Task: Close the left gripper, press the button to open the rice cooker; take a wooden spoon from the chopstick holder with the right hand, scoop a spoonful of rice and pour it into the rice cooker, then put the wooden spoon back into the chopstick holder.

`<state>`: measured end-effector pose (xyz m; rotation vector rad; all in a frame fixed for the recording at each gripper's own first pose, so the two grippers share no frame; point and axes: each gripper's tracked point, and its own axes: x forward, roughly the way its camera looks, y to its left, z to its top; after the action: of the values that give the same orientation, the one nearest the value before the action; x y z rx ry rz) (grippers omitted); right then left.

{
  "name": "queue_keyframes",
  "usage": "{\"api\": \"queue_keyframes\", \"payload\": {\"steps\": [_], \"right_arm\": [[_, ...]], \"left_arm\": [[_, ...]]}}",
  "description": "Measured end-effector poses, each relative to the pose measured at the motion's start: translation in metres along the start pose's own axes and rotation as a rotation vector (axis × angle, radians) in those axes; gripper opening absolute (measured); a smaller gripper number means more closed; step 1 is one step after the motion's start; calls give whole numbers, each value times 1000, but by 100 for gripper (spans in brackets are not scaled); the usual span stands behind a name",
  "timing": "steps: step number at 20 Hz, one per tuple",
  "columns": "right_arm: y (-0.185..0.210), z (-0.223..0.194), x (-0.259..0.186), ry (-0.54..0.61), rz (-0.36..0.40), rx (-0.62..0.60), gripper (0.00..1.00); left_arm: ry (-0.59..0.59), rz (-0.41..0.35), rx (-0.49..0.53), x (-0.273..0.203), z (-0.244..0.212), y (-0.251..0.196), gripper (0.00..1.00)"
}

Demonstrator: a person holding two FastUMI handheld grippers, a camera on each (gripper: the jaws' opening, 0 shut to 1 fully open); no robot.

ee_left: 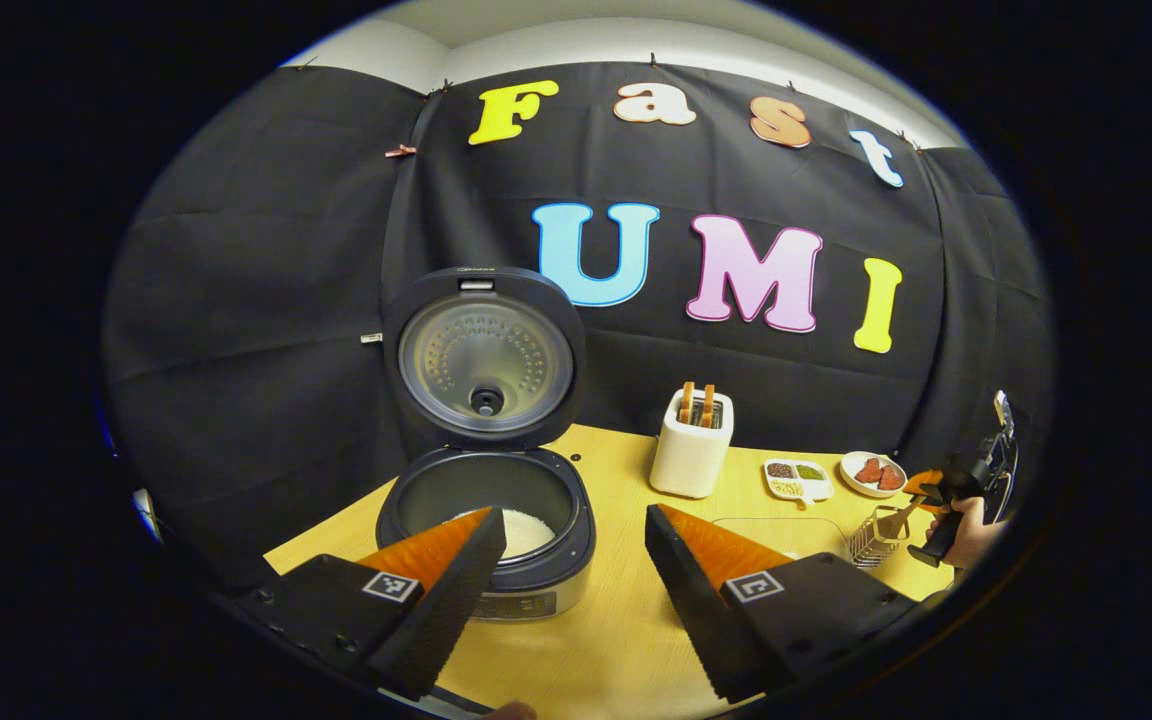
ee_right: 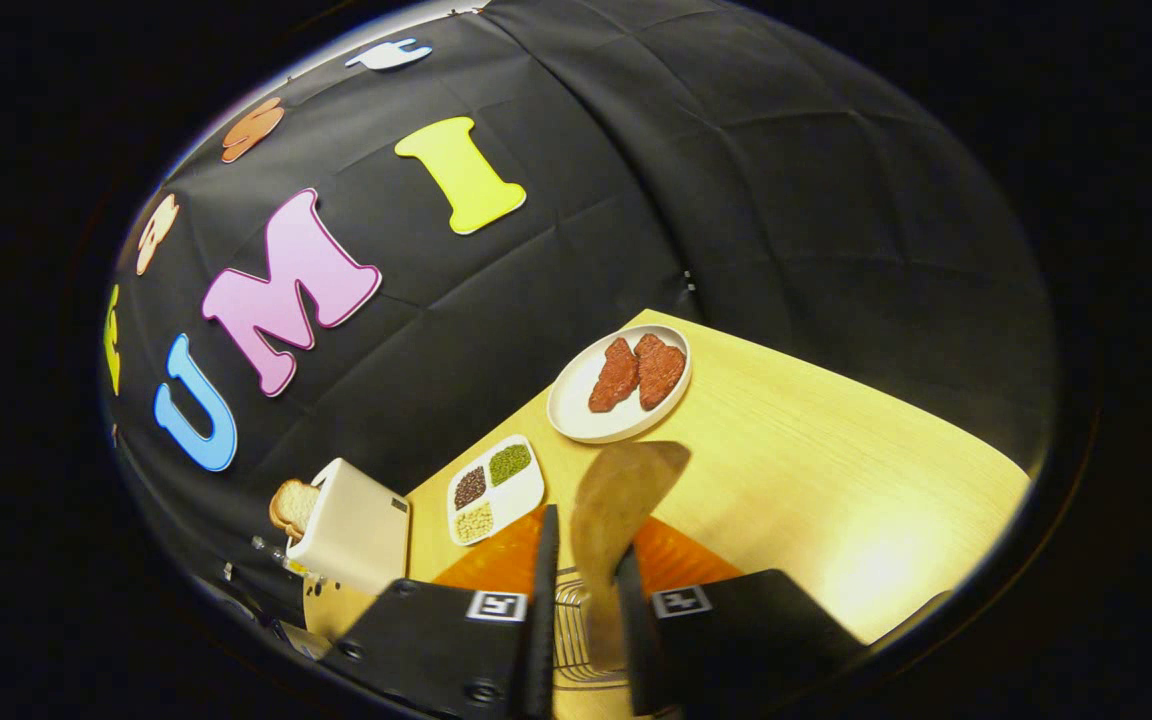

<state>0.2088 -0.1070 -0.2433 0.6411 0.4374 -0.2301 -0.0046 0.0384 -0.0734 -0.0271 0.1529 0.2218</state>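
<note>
Bare wooden tabletop (ee_left: 626, 600) runs wide open between the dark round rice cooker (ee_left: 496, 540) and the white toaster (ee_left: 692, 455). Cooker's raised lid (ee_left: 484, 352) walls off the back. Far right gets crowded: wire chopstick holder (ee_left: 871, 540), divided white tray (ee_left: 796, 480), white plate (ee_left: 871, 475).

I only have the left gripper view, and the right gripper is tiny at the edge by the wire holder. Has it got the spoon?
Observer: Yes. The right gripper is shut on the wooden spoon, gripping its handle.
Operator: Which way does the spoon point?
Observer: Its bowl end sticks out past the fingertips, toward the plate of meat.
Operator: Where is the holder from there?
Observer: The wire holder sits right below, between the fingers.
</note>
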Motion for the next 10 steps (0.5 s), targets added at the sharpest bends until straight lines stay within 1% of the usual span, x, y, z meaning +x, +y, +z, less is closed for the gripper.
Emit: {"api": "queue_keyframes", "payload": {"steps": [2, 3, 4, 7, 10], "right_arm": [[3, 2, -9, -1, 6, -18, 64], [5, 2, -15, -7, 11, -33, 79], [6, 4, -24, -18, 10, -56, 99], [9, 14, -53, -60, 17, -134, 99], [17, 22, -81, -71, 31, -176, 98]], "left_arm": [[-27, -1, -10, 1, 13, -2, 95], [-53, 17, -22, 1, 25, 1, 95], [-94, 38, -40, 2, 42, 7, 95], [-183, 50, -75, 7, 86, 14, 95], [-266, 77, -53, 19, 131, 35, 95]]}}
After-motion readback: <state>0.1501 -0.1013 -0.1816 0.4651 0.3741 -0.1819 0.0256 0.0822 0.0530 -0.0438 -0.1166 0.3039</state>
